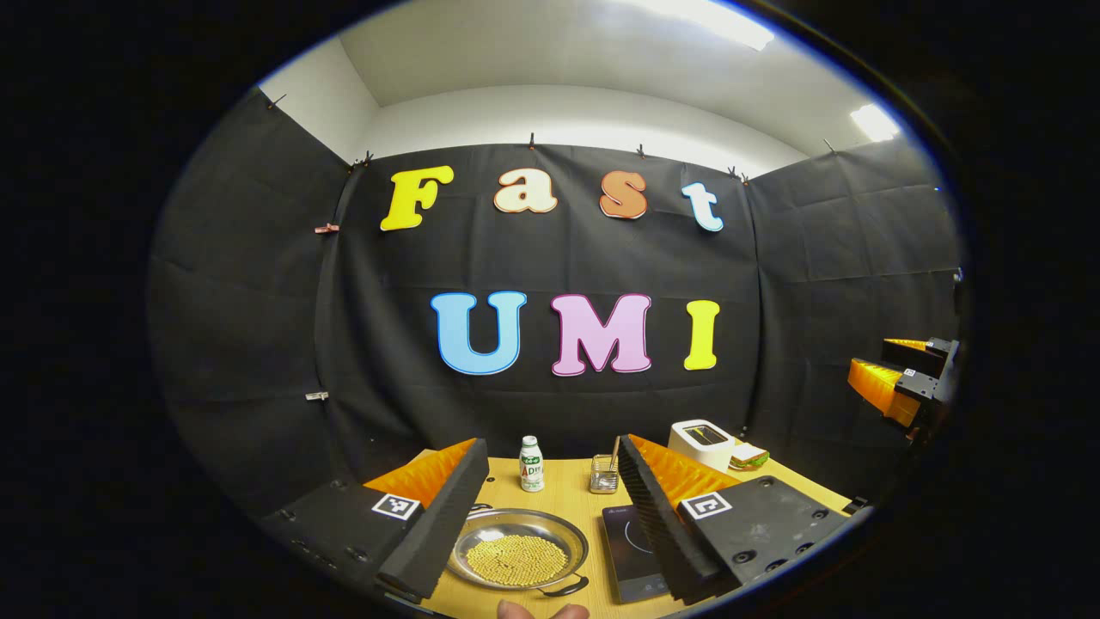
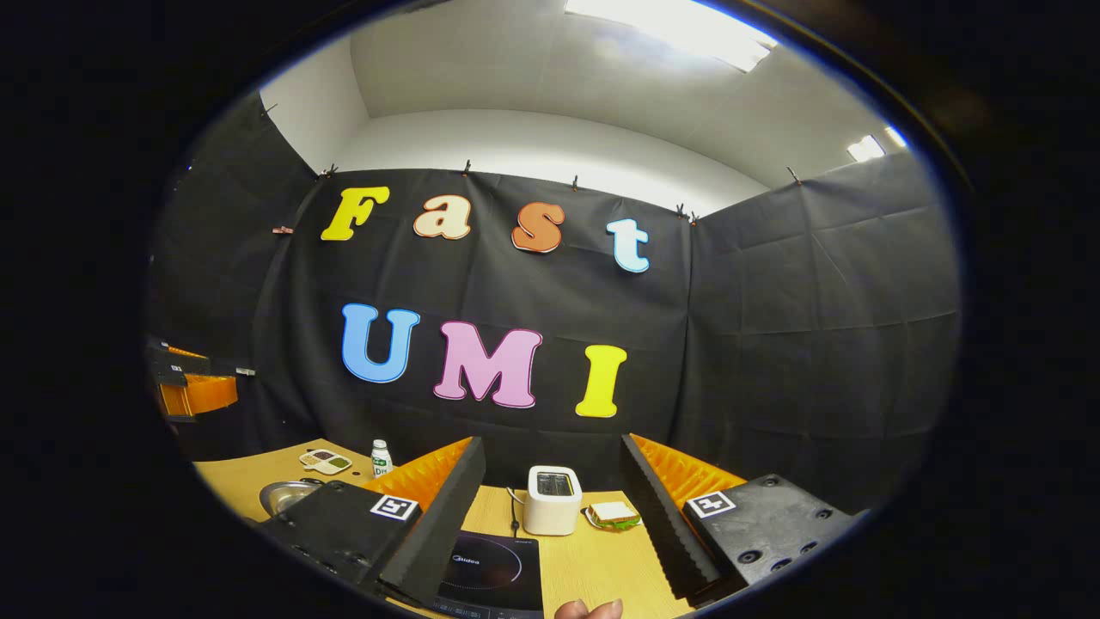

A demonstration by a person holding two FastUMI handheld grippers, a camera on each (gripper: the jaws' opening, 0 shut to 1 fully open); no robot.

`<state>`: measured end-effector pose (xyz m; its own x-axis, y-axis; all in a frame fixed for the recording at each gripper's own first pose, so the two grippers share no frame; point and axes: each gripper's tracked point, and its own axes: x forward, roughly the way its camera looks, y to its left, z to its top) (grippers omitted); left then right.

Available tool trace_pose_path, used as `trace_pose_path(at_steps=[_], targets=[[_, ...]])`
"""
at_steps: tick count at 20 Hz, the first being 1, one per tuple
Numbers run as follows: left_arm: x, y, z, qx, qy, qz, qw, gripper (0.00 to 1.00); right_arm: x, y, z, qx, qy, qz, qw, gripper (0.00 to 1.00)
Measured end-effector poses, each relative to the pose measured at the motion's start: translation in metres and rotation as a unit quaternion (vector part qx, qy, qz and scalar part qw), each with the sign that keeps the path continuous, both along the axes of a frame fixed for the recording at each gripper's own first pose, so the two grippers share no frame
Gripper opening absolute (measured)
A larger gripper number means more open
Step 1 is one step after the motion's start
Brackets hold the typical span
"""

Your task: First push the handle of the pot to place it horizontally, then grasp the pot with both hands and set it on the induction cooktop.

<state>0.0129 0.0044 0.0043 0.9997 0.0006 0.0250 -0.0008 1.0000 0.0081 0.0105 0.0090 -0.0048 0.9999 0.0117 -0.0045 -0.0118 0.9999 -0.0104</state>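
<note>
The pot (image 1: 520,550) is a shallow steel pan full of small yellow beads, resting on the wooden table (image 1: 563,499). Its black loop handle (image 1: 565,588) sticks out at the near right rim. The black induction cooktop (image 1: 632,550) lies just right of it. My left gripper (image 1: 552,449) hovers open above pot and cooktop, touching neither. In the right gripper view, my right gripper (image 2: 552,443) is open over the cooktop (image 2: 494,569), with the pot (image 2: 288,494) far left. Each gripper also appears at the other view's edge: the right gripper (image 1: 898,370), the left gripper (image 2: 185,383).
A small white bottle (image 1: 531,464) and a glass jar (image 1: 604,474) stand behind the pot. A white toaster (image 2: 553,499) and a sandwich (image 2: 614,514) sit at the back right. A small divided dish (image 2: 325,462) lies back left. A thumb tip (image 1: 541,610) shows at the bottom.
</note>
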Motion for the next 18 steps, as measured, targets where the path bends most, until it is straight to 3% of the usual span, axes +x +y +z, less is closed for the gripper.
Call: trace_pose_path(at_steps=[2,7,12,16,18], targets=[[0.002,-0.004,0.001,-0.001,-0.005,-0.008,1.000,0.95,0.001,0.001,-0.001,-0.002,0.000,-0.001,1.000,0.98],[-0.002,0.000,-0.007,-0.011,0.010,-0.025,1.000,0.06,0.003,0.003,-0.005,-0.009,0.003,-0.006,1.000,0.98],[0.003,0.007,-0.049,-0.010,0.099,-0.069,0.993,0.05,0.004,0.002,-0.009,-0.006,0.011,-0.010,1.000,0.98],[0.000,0.021,-0.113,-0.010,0.216,-0.100,0.971,0.05,0.006,0.003,-0.012,-0.013,0.016,-0.013,1.000,0.98],[-0.004,0.026,-0.146,-0.002,0.276,-0.113,0.954,0.05,0.004,0.002,-0.015,-0.015,0.020,-0.016,1.000,0.98]])
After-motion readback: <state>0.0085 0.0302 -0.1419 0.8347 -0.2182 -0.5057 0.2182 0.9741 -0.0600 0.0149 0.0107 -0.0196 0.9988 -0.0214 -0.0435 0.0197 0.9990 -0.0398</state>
